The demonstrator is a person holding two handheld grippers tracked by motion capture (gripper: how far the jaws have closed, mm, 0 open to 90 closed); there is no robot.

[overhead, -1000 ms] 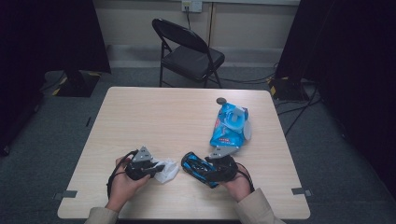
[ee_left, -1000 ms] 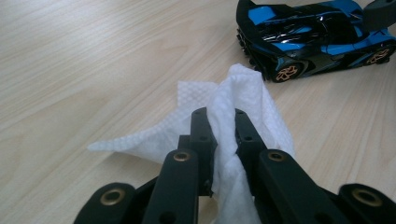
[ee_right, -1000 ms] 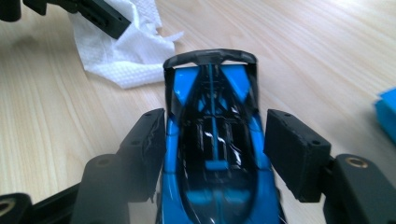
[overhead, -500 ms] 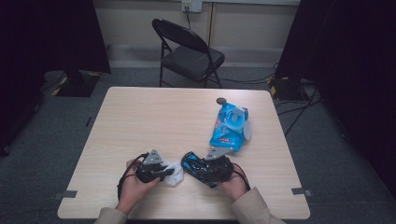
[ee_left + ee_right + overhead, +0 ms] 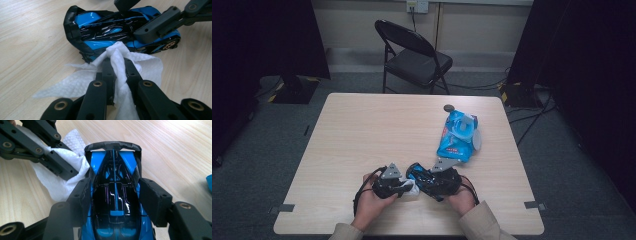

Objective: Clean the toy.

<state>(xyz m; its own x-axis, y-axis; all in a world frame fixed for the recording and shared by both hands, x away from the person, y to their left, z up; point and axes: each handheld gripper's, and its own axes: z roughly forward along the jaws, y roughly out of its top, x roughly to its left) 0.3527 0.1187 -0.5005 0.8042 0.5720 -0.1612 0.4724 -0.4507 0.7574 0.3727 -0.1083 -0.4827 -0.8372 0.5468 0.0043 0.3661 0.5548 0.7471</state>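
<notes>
Along the left gripper, shut fingers pinch a white wipe; right gripper fingers clamp the toy car.

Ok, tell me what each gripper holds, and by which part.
Left gripper: white wipe, pinched at a bunched fold. Right gripper: blue toy car, clamped across its sides.

Clearance, near table edge
Blue wipes pack blocks far right; table left and far side lie open for passage.
</notes>
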